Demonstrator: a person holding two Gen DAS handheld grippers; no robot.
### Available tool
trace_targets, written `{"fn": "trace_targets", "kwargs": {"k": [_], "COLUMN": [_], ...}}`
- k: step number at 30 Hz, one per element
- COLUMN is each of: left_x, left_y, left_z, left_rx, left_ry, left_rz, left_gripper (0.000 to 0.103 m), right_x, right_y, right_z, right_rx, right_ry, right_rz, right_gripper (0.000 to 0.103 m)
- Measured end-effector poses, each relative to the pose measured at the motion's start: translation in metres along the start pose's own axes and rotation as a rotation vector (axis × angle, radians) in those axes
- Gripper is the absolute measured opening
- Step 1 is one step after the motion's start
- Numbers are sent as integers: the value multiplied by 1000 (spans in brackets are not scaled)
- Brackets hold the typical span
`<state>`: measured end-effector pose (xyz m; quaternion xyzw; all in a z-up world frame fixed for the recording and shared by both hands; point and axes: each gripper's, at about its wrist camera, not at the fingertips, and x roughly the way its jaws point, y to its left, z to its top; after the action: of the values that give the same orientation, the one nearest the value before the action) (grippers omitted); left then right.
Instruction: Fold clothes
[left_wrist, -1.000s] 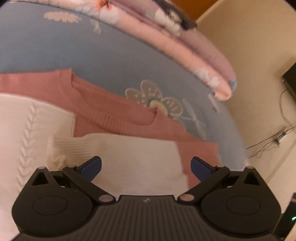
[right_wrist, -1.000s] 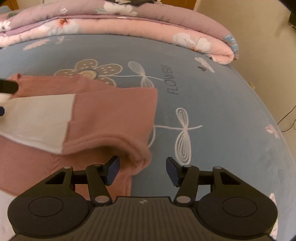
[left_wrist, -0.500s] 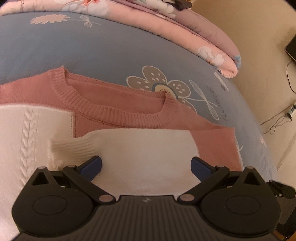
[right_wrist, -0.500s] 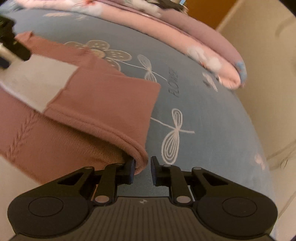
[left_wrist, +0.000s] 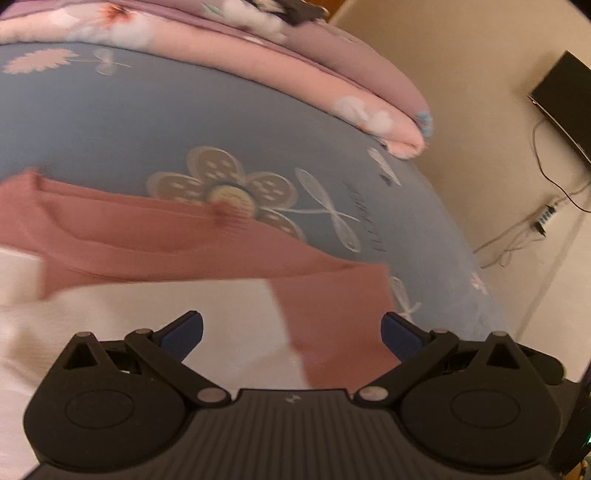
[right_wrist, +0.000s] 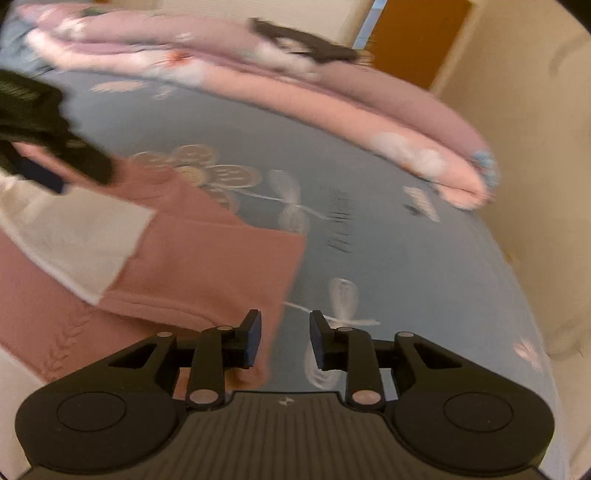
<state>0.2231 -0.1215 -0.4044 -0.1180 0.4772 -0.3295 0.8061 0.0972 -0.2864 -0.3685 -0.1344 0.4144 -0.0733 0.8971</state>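
Here the sweater edge lies just beside the part-open right gripper.

- We see a blue flower-print bed sheet, a folded pink quilt
- Beige wall, dark wall-mounted screen, orange door

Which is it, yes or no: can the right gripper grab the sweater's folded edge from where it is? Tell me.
Probably yes. The right gripper, jaws parted after just opening, sits right at the sweater edge on the bedsheet, with nothing between.
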Motion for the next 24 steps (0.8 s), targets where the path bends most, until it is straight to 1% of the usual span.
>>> {"fn": "trace_targets", "kwargs": {"k": [1,3,4,6,7,9,11,14,16,17,19,20,21,22,23,24], "left_x": [7,19,24,33,32,28,27,28,31,32,35,37,40,43,45,46], "left_y": [-5,-13,-16,-22,-25,-32,-37,-37,-37,-37,-37,-36,-34,-34,-34,-34], "left_z": [-2,-7,-9,-14,-16,-20,-22,-26,-28,-30,-33,-34,-35,-35,-36,-36], "left_rx": [-3,8,6,0,9,34,56,59,58,61,59,53,41,39,37,45], "left_ry": [10,26,38,63,58,42,32,33,37,34,32,33,37,42,47,43], "left_rz": [-9,-11,-14,-21,-36,-59,-61,-88,-106,-107,-108,-109,-106,-104,-102,-103], "left_gripper": [102,102,102,102,102,102,102,102,102,102,102,102,102,102,102,102], "right_x": [4,16,21,20,20,12,9,23,48,62,97,113,126,127,126,123], "right_y": [5,16,19,14,11,-10,-32,-65,-83,-91,-101,-104,-109,-111,-114,-113], "right_z": [-2,-15,-23,-23,-22,-9,3,18,25,28,29,26,21,18,18,20], "right_rx": [-54,-178,-218,-229,-233,-132,-11,191,337,411,541,605,684,739,757,743], "right_ry": [20,66,72,52,41,20,13,28,46,55,137,173,195,195,181,172], "right_rz": [15,-9,-5,4,9,60,111,204,271,304,397,429,483,525,513,502], "right_gripper": [33,34,34,35,35,35,36,37,40,47,48,37,19,9,9,9]}}
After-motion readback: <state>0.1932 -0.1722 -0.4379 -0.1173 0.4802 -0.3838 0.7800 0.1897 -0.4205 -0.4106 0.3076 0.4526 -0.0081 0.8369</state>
